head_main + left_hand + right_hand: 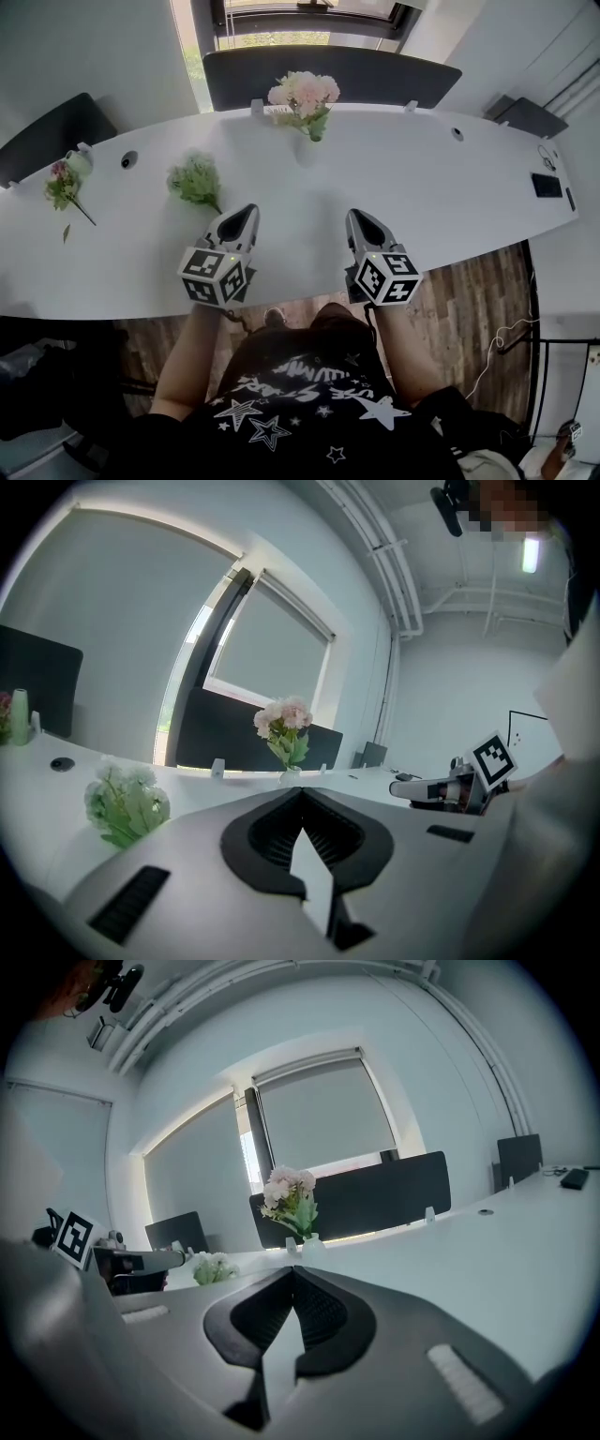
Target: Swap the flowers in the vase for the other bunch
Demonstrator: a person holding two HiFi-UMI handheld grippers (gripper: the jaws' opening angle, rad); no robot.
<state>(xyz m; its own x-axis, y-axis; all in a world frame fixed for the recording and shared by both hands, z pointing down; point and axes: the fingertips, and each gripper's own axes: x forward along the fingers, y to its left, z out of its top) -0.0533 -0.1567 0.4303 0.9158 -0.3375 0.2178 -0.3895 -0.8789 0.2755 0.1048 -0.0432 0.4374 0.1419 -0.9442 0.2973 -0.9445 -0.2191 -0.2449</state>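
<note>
While the left gripper point(242, 216) and the right gripper point(363, 220) both sit clenched on nothing at the lower centre of the head view, by the near edge of the tabletop point(450, 197), you have yet to begin what I take to be the first step: lifting the pink bunch point(304, 94) out of the vase point(311, 1243) at the upper centre of the frame. Open one gripper before you reach, come in low, and close on the stems just above the vase mouth rather than on the blooms, which would crush. Draw straight up so the stems do not lever the vase over, and consider steadying it with the other gripper, since it looks small and light. Lay the pink bunch down well apart from the green-and-white bunch point(195, 178) lying left of centre, so the two do not tangle. A smaller bunch point(63, 185) lies at the far left edge; which one is meant I cannot tell, though the nearer seems likelier. As for writing, the shirt point(300, 403) at the bottom of the frame carries white stars and upside-down lettering too distorted to read, and no brand or label is legible anywhere.
</note>
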